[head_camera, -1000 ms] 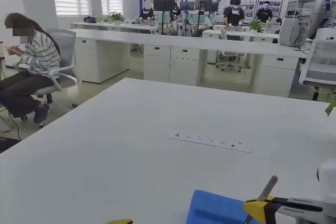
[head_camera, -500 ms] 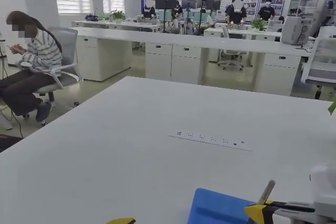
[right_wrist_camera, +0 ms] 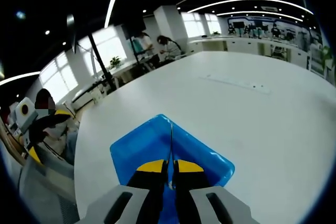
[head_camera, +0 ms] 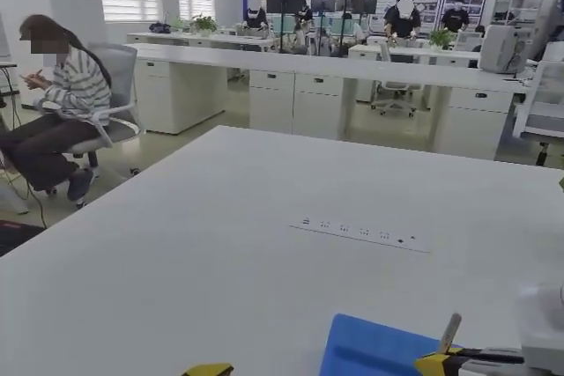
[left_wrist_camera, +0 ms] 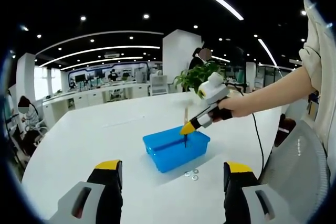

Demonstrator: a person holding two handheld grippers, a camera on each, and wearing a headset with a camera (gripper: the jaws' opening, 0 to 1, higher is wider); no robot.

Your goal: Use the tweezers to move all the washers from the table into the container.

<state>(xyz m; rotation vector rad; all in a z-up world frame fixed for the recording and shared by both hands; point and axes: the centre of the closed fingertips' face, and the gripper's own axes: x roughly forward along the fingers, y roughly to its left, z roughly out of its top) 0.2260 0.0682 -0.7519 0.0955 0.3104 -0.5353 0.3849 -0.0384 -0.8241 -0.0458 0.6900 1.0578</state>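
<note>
A blue container (left_wrist_camera: pixel 176 148) stands on the white table (left_wrist_camera: pixel 79 150), with a few small washers (left_wrist_camera: pixel 191 174) lying on the table just in front of it. My right gripper (left_wrist_camera: pixel 188 127), held in a hand, is shut on thin tweezers (left_wrist_camera: pixel 185 115) whose tips point down into the container. In the right gripper view the shut jaws (right_wrist_camera: pixel 169 165) hold the tweezers (right_wrist_camera: pixel 171 140) over the container (right_wrist_camera: pixel 136 148). My left gripper (left_wrist_camera: pixel 173 167) hovers open before the washers, nothing between its fingers. In the head view the container (head_camera: pixel 379 350) and right gripper (head_camera: pixel 439 363) sit at the bottom edge.
A white power strip (head_camera: pixel 361 233) lies flat on the table beyond the container. A potted plant (left_wrist_camera: pixel 197 77) stands behind the right gripper. A seated person (head_camera: pixel 57 103) is at the left, past the table's edge; more desks and people are far behind.
The right gripper with the tweezers has sunk a little toward the container. The head camera shifted slightly.
</note>
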